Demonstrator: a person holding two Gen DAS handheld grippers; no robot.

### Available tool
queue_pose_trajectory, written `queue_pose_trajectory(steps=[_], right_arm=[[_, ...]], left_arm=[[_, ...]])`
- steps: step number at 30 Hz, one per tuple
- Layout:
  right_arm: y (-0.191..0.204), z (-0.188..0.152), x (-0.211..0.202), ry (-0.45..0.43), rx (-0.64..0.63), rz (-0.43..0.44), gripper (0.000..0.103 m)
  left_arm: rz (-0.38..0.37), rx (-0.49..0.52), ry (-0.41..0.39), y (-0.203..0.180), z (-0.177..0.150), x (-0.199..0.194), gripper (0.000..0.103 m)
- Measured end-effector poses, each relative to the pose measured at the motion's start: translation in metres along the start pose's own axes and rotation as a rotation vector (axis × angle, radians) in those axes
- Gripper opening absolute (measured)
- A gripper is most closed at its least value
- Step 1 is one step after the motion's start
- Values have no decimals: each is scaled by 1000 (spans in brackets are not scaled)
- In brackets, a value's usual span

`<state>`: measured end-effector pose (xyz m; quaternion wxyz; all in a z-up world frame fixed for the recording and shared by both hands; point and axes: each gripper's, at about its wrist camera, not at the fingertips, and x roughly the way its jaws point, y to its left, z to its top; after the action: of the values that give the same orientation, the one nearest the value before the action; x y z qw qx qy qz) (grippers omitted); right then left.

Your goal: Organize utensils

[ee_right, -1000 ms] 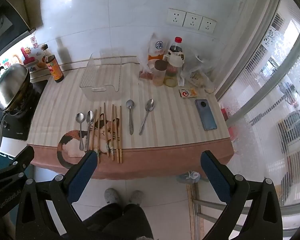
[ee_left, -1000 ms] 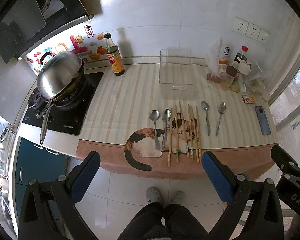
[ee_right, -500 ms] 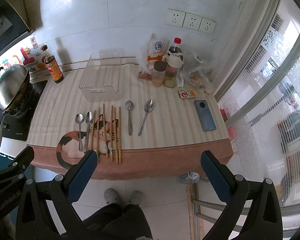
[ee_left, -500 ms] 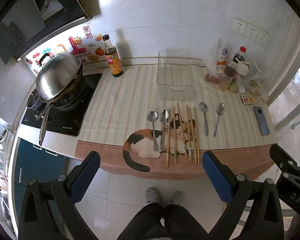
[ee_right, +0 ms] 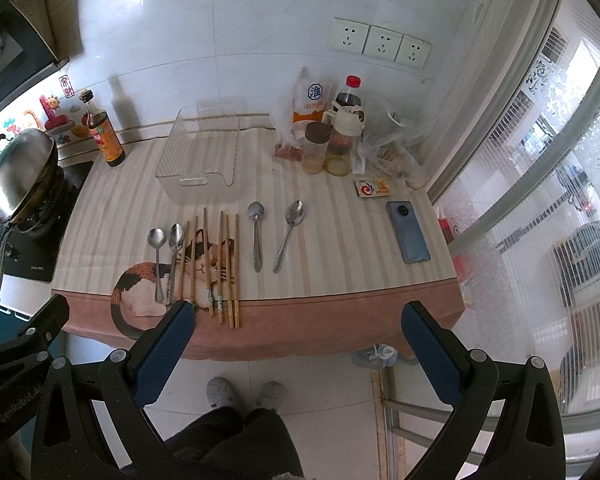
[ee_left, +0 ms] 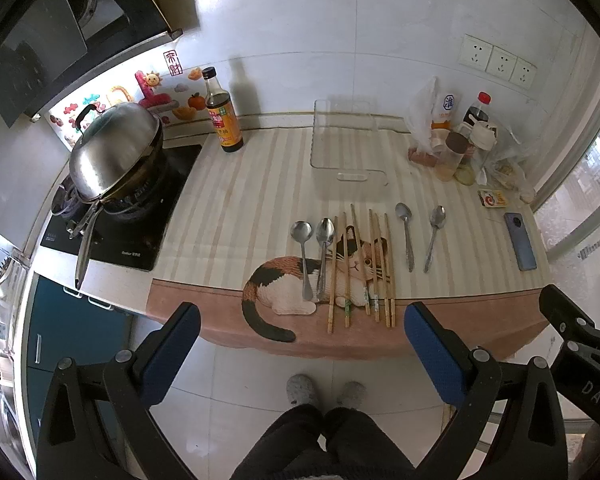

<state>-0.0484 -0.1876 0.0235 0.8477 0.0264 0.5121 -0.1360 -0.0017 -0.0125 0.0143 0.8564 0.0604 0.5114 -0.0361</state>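
On the counter ahead: I see a striped cloth (ee_left: 260,200) with a calico cat print, and every utensil lies loose on it, none lifted.
Change: compared with a second ago, both views sit slightly further back and higher; the counter looks a little smaller and drifts toward 12 o'clock. Nothing on the cloth has moved.
Meaning for the task: I judge sorting has not begun; this is a starting pose, both tools standing off from the counter edge.
Left gripper (ee_left: 300,344): fingers wide apart, blue pads facing each other, nothing between them. It hangs over the floor at 6 o'clock of the cat print.
Right gripper (ee_right: 298,344): fingers also spread wide and empty, short of the cloth's pink hem.
Chopsticks (ee_left: 360,264): about six wooden sticks lie side by side over the cat's face, tips pointing toward 12 o'clock, handle ends near the hem.
Left spoon pair (ee_left: 312,256): two metal spoons just beside the chopsticks at their 9 o'clock, bowls away from me.
Right spoon pair (ee_right: 272,236): two more at 3 o'clock of the chopsticks, apart from each other, the outer one tilted.
Clear bin (ee_left: 346,144): an empty transparent tray at 12 o'clock of the chopsticks, the likely destination.
Hazards: a phone (ee_right: 408,232) and bottles (ee_right: 340,136) lie at 2 o'clock; a wok (ee_left: 116,152) on the stove at 10 o'clock.
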Motion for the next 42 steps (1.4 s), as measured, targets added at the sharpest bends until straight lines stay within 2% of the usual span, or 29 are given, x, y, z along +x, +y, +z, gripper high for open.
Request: queue_pose_trajectory(steps=[5, 6, 13, 42], right_arm=[[2, -3, 0, -1, -2, -2, 103], [-2, 5, -1, 0, -3, -3, 103], [-3, 8, -4, -4, -4, -2, 103], [-4, 11, -6, -20, 6, -2, 103]], left_arm=[[2, 6, -6, -10, 5, -7, 103], [2, 8, -7, -7, -1, 2, 103], [-6, 3, -12, -3, 0, 2, 103], [-19, -10, -23, 1, 18, 6, 103]])
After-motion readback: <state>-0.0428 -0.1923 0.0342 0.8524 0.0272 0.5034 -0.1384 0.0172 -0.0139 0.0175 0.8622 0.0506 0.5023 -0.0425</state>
